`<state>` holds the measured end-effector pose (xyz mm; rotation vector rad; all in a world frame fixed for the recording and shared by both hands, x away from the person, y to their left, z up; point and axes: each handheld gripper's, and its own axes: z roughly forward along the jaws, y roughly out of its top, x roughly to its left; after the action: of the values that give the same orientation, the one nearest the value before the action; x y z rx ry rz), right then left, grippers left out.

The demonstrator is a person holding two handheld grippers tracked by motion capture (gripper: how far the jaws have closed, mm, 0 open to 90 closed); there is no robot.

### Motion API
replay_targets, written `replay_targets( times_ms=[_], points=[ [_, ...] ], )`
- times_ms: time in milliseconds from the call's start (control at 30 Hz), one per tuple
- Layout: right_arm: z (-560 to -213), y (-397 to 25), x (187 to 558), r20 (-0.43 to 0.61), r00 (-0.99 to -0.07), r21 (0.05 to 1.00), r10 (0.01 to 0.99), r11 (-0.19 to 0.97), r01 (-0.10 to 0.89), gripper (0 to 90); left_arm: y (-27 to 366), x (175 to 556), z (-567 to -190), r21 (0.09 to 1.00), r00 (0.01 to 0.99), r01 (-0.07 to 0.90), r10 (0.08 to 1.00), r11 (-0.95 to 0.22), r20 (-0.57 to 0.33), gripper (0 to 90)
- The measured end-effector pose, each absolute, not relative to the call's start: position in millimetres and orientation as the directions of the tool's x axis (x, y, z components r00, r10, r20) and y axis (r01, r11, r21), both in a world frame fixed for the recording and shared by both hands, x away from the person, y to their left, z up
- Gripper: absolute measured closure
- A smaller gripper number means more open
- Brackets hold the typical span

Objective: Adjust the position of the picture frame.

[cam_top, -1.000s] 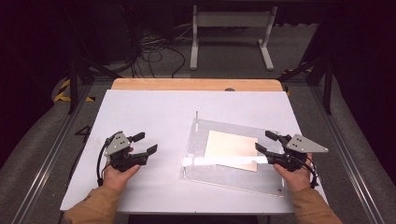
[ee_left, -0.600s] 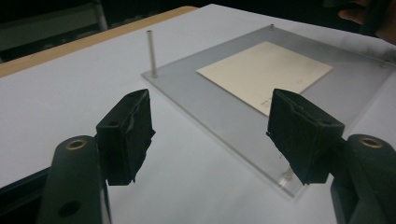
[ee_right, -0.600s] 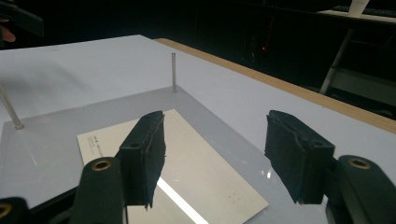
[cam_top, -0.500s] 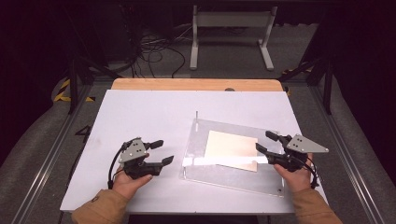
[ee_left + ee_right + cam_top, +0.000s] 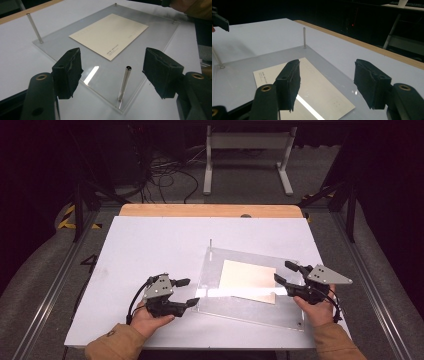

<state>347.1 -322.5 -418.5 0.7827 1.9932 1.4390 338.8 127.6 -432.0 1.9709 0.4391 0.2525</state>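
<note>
Two grippers flank a clear plate [image 5: 252, 307] lying flat on the white table [image 5: 150, 250], right of centre in the high view, with a tan card [image 5: 247, 281] on its middle. From above, the plate's corner posts are hard to make out, apart from a thin pin [image 5: 210, 243] at its far left corner. The left gripper view makes them plain: a metal post [image 5: 124, 83] stands upright at the plate's near corner, low in the frame between the two black jaws, and another post [image 5: 34, 28] rises at upper left. That view also shows small print along the card's near edge, too small to read.

The left gripper [image 5: 188, 292] sits at lower centre-left of the high view, jaws wide apart, tips just at the plate's left edge, holding nothing. The right gripper [image 5: 283, 272] is at the right, over the plate's right edge, its jaws also spread and empty. The right gripper view looks across the card toward a post [image 5: 304, 38] at upper centre, with the table's wooden edge [image 5: 362, 43] running beyond.
</note>
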Motion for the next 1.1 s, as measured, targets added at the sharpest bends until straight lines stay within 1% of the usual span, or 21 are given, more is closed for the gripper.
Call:
replay_targets(
  times_ms=[167, 200, 300, 400, 600, 700, 800, 933, 1033, 1100],
  points=[
    [-419.5, -323.2, 347.0, -0.088, -0.679, 0.958, 0.729, 0.249, 0.143, 37.7, 122.3, 341.9, -436.3, 0.890, 0.919, 0.218, 0.391, -0.402, -0.048, 36.7],
    [-419.4, -323.3, 346.8, -0.088, -0.679, 0.958, 0.729, 0.249, 0.143, 37.7, 120.5, 342.4, -438.1, 0.882, 0.919, 0.229, 0.390, -0.413, -0.056, 39.1],
    [-419.1, -324.0, 346.1, -0.090, -0.677, 0.957, 0.731, 0.251, 0.144, 37.7, 115.1, 343.2, -442.6, 0.854, 0.922, 0.230, 0.386, -0.466, -0.038, 45.5],
    [-419.3, -324.7, 345.7, -0.087, -0.676, 0.958, 0.731, 0.247, 0.144, 37.7, 112.3, 343.6, -445.1, 0.835, 0.929, 0.242, 0.368, -0.495, -0.051, 54.0],
    [-419.3, -325.8, 344.8, -0.086, -0.675, 0.958, 0.733, 0.247, 0.146, 37.7, 110.4, 346.3, -448.2, 0.797, 0.930, 0.280, 0.357, -0.535, -0.088, 75.1],
    [-419.4, -326.4, 344.7, -0.085, -0.672, 0.958, 0.736, 0.245, 0.147, 37.7, 110.5, 346.8, -446.9, 0.791, 0.931, 0.295, 0.347, -0.536, -0.112, 81.4],
    [-419.7, -326.3, 344.6, -0.082, -0.672, 0.958, 0.736, 0.244, 0.150, 37.7, 109.9, 346.7, -444.1, 0.788, 0.932, 0.283, 0.349, -0.546, -0.094, 82.7],
    [-420.2, -326.4, 344.4, -0.083, -0.673, 0.957, 0.735, 0.247, 0.152, 37.8, 107.9, 345.5, -437.0, 0.790, 0.932, 0.253, 0.359, -0.558, -0.045, 84.6],
    [-420.0, -327.7, 344.0, -0.081, -0.670, 0.957, 0.738, 0.245, 0.154, 37.9, 111.2, 349.8, -433.2, 0.798, 0.923, 0.275, 0.379, -0.536, -0.063, 84.7],
    [-419.7, -328.0, 343.3, -0.083, -0.669, 0.956, 0.739, 0.249, 0.156, 38.1, 113.8, 352.9, -428.7, 0.807, 0.917, 0.278, 0.395, -0.522, -0.060, 84.8]
  ],
)
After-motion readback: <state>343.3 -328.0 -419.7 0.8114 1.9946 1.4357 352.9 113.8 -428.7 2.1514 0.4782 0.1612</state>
